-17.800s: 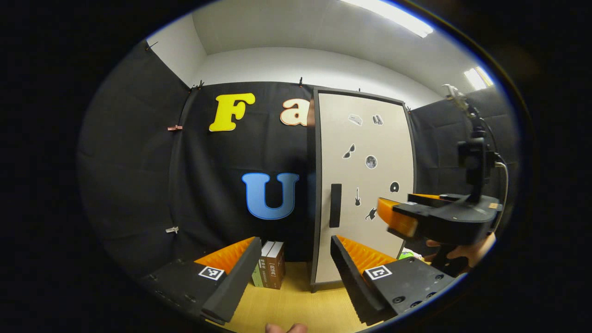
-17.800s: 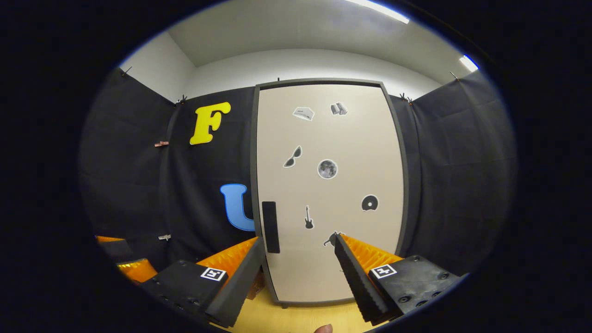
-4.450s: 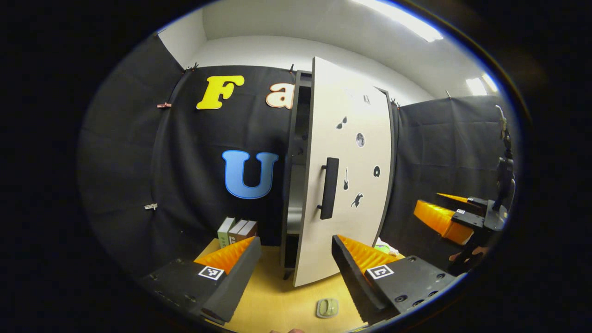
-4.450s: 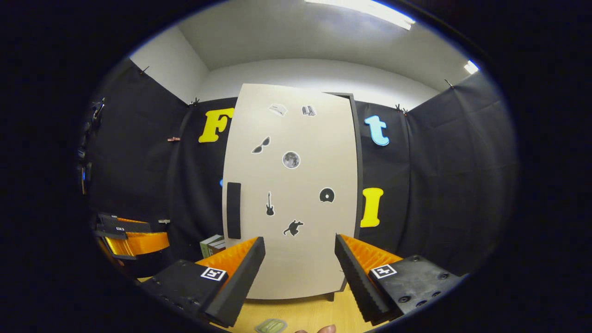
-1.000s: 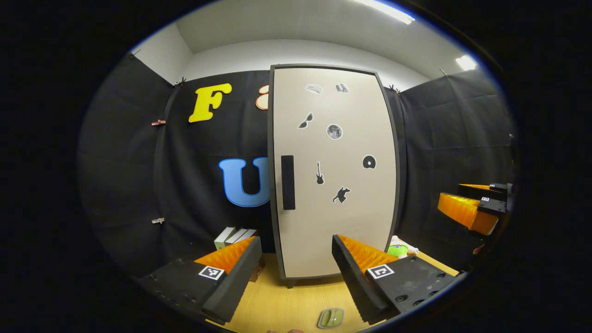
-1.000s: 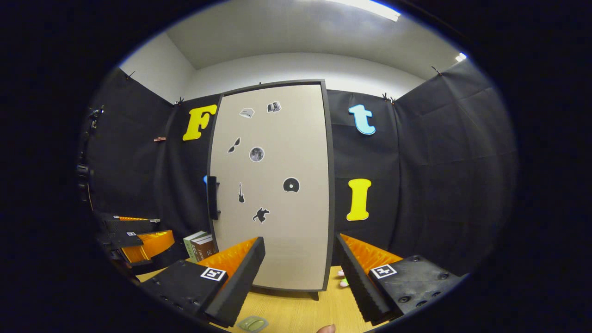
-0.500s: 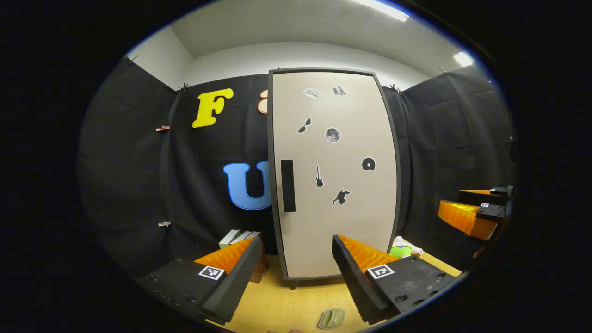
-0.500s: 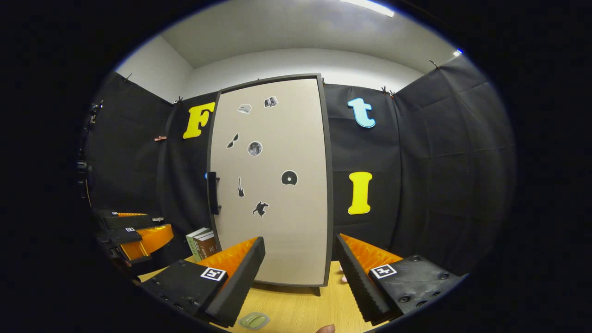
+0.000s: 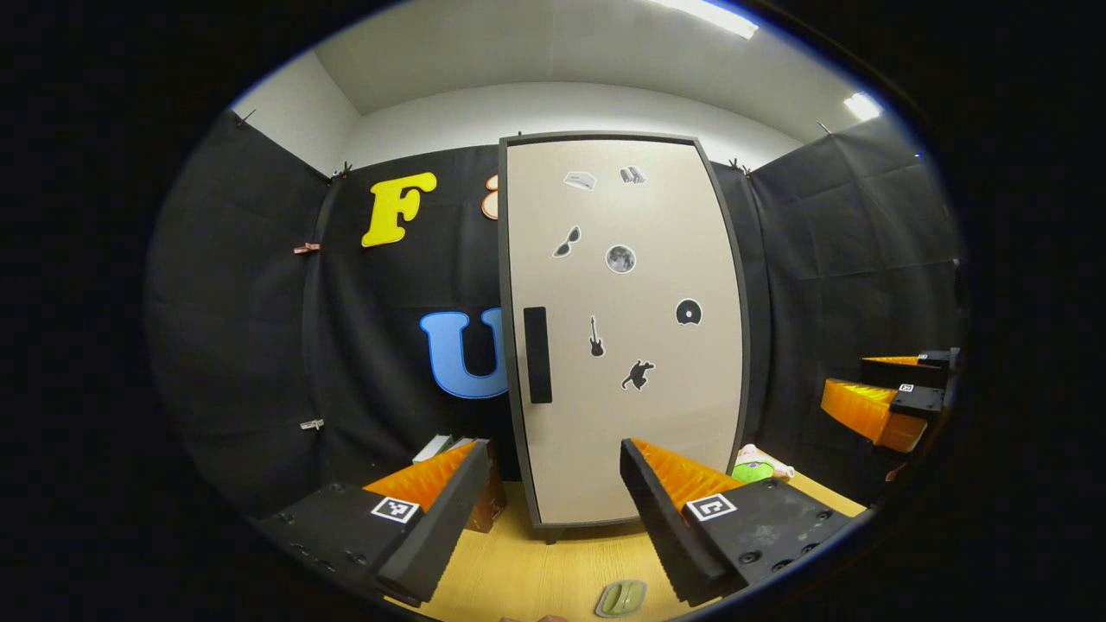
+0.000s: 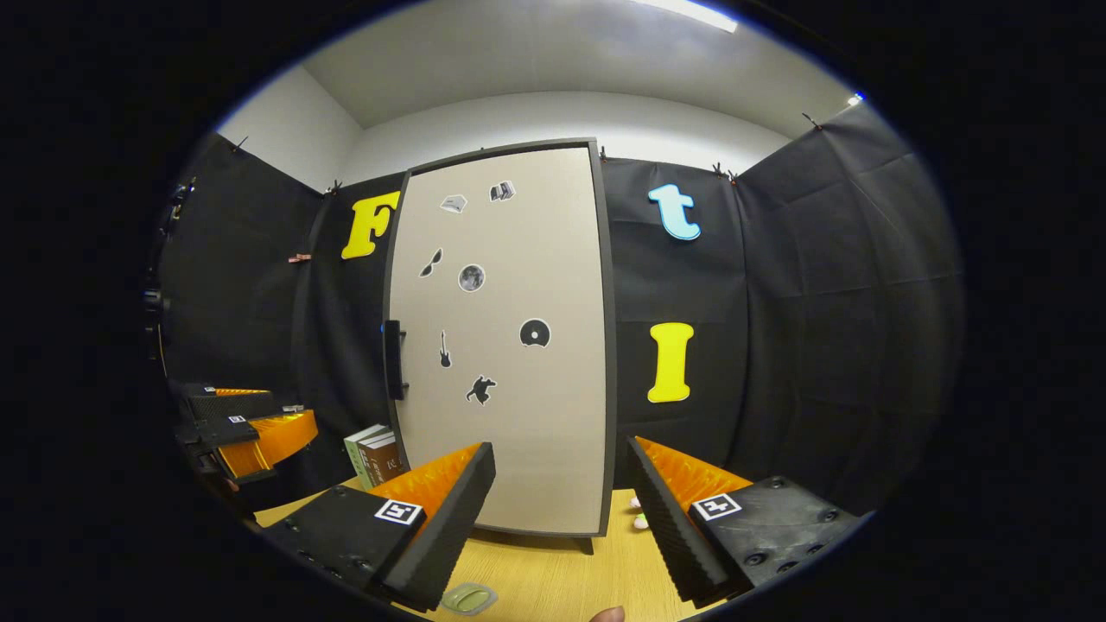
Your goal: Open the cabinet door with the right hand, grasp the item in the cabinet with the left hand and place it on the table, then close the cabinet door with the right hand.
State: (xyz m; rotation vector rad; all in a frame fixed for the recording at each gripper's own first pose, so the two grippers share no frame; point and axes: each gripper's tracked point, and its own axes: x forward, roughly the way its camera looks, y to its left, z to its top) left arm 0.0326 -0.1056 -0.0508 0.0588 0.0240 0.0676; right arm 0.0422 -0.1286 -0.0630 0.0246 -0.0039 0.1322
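Counting one cabinet door [image 9: 622,328], one item [image 9: 621,597], two tools

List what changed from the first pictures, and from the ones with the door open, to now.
The cabinet door, open 4.5 s ago, has swung shut. A small green item, absent at the start, lies on the table in front of the cabinet. Both the left gripper and right gripper are open and empty, as before. The books stay left of the cabinet.

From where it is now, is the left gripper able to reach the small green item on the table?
Probably yes. The left gripper is open, and the green item lies on the bare table just below its fingers, with nothing between; the cabinet door is shut behind.
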